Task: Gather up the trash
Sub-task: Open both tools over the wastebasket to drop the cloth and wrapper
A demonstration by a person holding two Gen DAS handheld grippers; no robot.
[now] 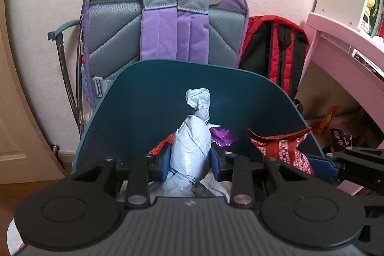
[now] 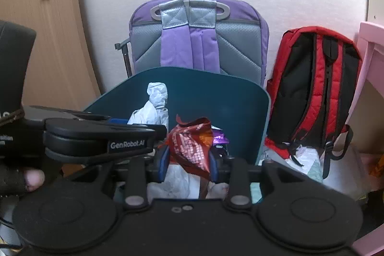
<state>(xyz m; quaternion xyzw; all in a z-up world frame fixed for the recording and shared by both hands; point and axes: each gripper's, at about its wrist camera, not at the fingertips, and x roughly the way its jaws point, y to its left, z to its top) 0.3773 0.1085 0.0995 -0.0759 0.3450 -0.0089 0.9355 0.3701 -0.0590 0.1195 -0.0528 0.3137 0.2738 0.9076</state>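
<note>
At the lower centre of the left wrist view, the left gripper (image 1: 190,161) is closed on a crumpled white plastic bag (image 1: 192,136). The right gripper (image 2: 188,164) pinches a red wrapper (image 2: 192,144), lower centre of its view. Both hang over the teal bin (image 2: 216,92), before 2 backpacks.

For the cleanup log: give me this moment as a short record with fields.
left gripper: shut on crumpled white plastic bag
right gripper: red snack wrapper between its jaws, pressed by both pads
bin: teal lid raised, trash inside, purple wrapper on top
behind bin: purple backpack, red backpack against wall
status: both pieces above the bin, unreleased
</note>
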